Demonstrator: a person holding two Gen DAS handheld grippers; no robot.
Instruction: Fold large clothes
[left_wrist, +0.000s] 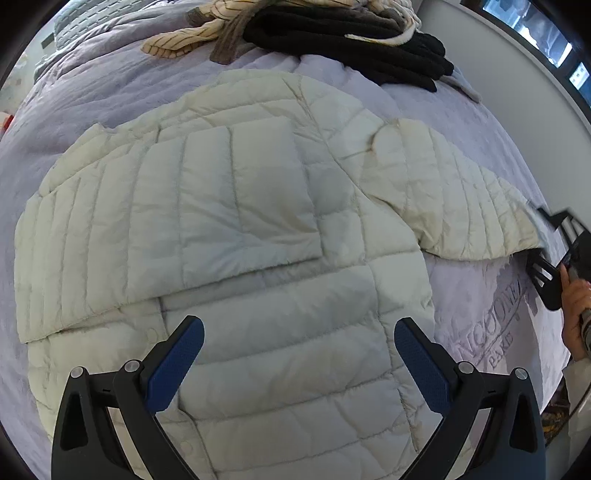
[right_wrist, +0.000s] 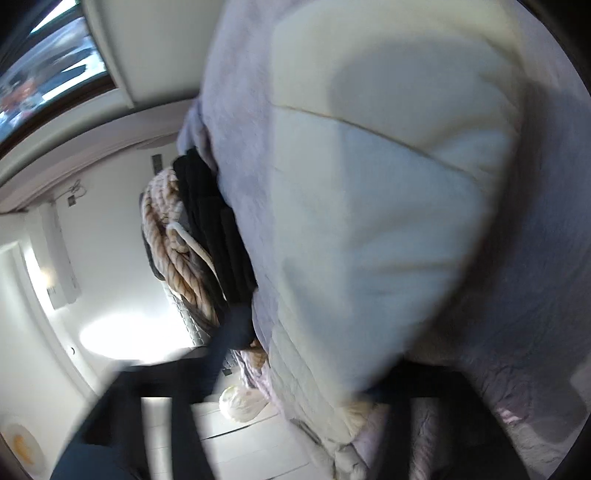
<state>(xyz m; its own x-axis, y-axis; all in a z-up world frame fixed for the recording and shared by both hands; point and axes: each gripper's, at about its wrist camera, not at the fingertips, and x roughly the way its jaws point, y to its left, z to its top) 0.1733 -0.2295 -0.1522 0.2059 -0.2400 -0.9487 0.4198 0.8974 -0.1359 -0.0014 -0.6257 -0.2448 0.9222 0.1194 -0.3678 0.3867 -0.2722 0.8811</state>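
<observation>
Left gripper (left_wrist: 299, 358), fingers spread and empty, poised over the hem of one white puffer jacket (left_wrist: 236, 229) lying flat on the bed (left_wrist: 480, 306), one sleeve already folded across the chest. Right gripper (left_wrist: 535, 236) at the other sleeve's cuff (left_wrist: 517, 229), apparently pinching it for folding inward. Farther back, one pile of clothes (left_wrist: 332, 33), awaiting folding.

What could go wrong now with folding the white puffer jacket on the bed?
1. The right gripper appears to hold the sleeve only at its end; slippery padded fabric may slip free mid-fold.
2. The left gripper hovers open above the white puffer jacket, pinning nothing, so pulling the sleeve may drag the body and undo the folded left side.
3. The right wrist view is blurred, suggesting fast motion and imprecise placement.
</observation>
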